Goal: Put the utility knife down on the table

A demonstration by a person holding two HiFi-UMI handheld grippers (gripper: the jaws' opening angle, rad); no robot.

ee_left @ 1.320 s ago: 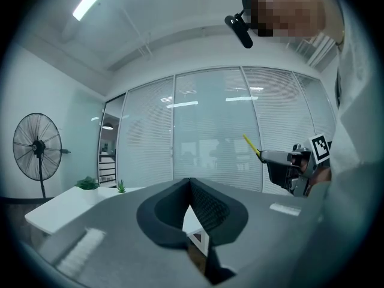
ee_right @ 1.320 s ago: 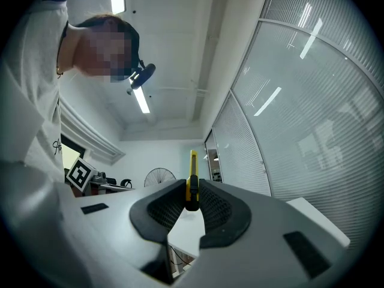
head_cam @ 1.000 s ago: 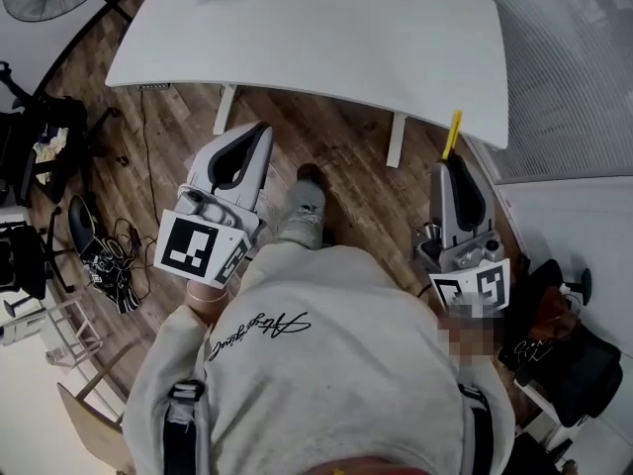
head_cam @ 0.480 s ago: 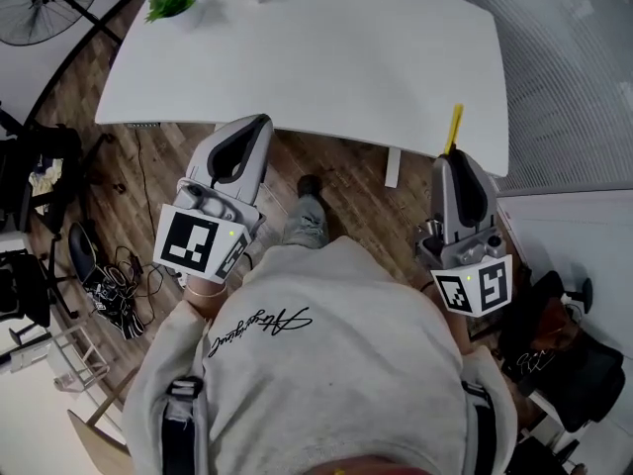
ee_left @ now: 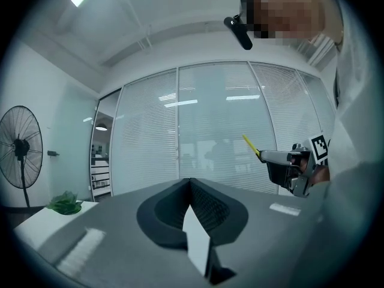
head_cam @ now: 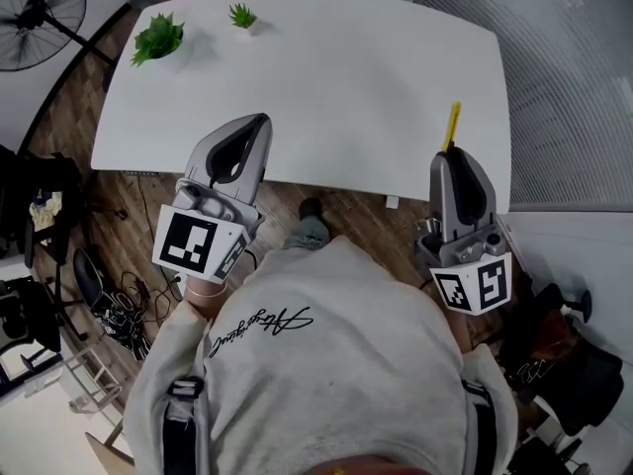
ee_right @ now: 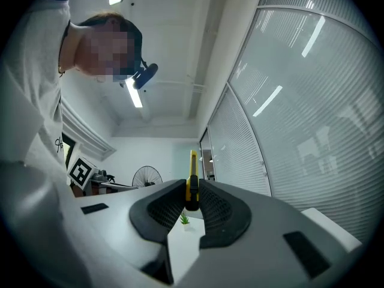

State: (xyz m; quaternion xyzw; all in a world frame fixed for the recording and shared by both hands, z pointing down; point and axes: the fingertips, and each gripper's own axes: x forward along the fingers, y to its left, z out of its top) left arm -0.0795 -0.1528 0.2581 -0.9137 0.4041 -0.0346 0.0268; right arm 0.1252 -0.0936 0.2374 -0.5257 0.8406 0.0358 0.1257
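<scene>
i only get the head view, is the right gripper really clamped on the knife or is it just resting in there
Observer: Clamped. In the right gripper view, the right gripper has both jaws pressed against the knife.
Operator: where on the knife do they bite
Observer: On its black part. The yellow body stands on edge and sticks out past the tips.
Operator: ok and the left one, anything in it
Observer: Nothing. The left gripper view shows the left gripper with its jaws together at the tips and nothing between them.
</scene>
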